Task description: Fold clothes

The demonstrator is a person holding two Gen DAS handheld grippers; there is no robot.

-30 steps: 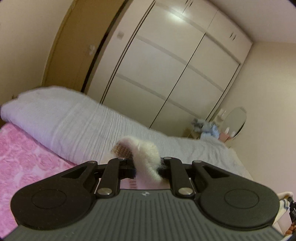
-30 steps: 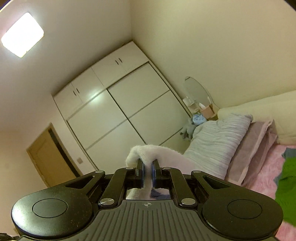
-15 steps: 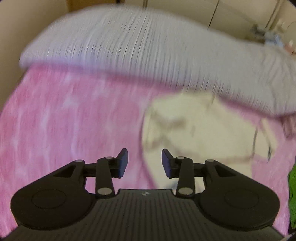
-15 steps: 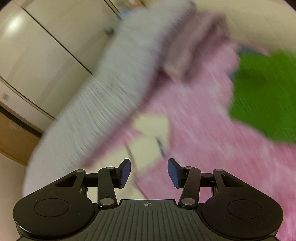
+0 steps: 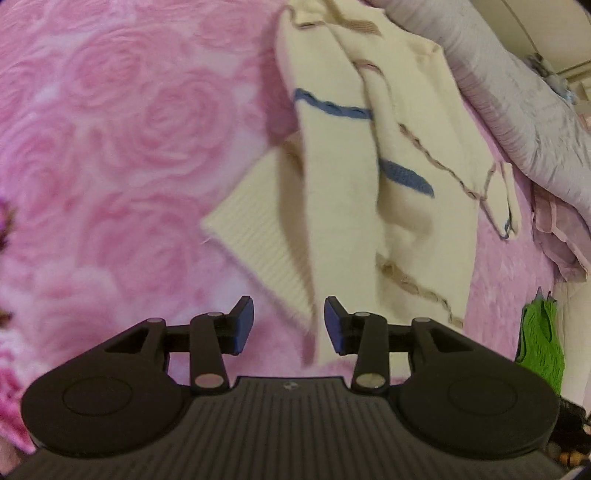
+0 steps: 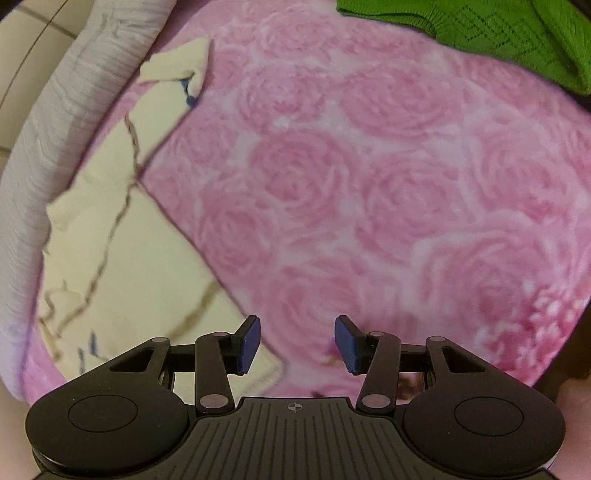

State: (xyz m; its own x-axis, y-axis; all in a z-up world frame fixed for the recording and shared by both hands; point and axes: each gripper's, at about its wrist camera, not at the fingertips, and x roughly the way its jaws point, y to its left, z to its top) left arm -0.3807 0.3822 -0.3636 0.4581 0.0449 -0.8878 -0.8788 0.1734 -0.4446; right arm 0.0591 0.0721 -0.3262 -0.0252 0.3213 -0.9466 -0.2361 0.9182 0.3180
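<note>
Left wrist view: both tongs empty over a cream sweater [image 5: 406, 192] spread on the bed.

The left tongs [image 5: 289, 325] gape wide at its near ribbed edge; the right tongs [image 6: 297, 345] gape wide beside its corner, over pink blanket [image 6: 388, 184]. The sweater lies flat, likely ready for folding; a green garment [image 6: 498, 29] waits well apart.

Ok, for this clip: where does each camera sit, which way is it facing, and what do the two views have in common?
Left wrist: on the left hand-held gripper, looking down at the cream sweater lying crumpled on the pink rose blanket; both fingers show, open.
Right wrist: on the right hand-held gripper, looking down at mostly blanket, sweater at its left; fingers open.
Shared: sweater, blanket, grey quilt and green garment.
</note>
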